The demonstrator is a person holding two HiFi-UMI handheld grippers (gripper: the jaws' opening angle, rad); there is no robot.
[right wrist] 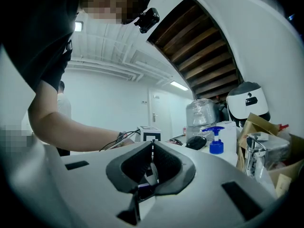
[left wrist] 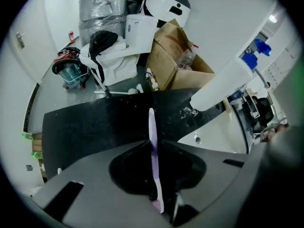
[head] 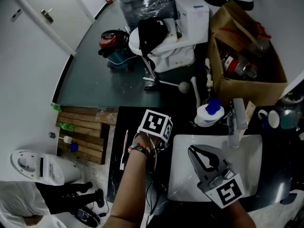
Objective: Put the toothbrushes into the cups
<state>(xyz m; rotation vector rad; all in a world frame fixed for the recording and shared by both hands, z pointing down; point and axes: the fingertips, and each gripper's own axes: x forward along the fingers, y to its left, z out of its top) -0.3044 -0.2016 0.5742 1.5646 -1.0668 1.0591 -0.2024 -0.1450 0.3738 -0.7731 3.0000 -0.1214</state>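
Toothbrush (left wrist: 152, 127): slim, pale lilac, clamped lengthwise between the left gripper's (left wrist: 153, 144) jaws, its tip pointing out over the black counter (left wrist: 95, 122). Right gripper (right wrist: 152, 146): jaws pressed together, empty, above the white sink (head: 251, 146).

An open brown cardboard box (head: 244, 87), full of clutter, stands at the far right. Just left of it is a white bottle with a blue pump cap (head: 209, 114), and a chrome tap (head: 233, 127) rises over the far edge of the white rectangular sink basin (head: 183, 172). The basin is set into a black countertop (head: 128, 120). Beyond the counter, on the grey-green floor (head: 90, 80), are a slatted wooden pallet (head: 83, 132) at the left, a red-and-teal round canister (head: 114, 44) and a white toilet (head: 187, 18).
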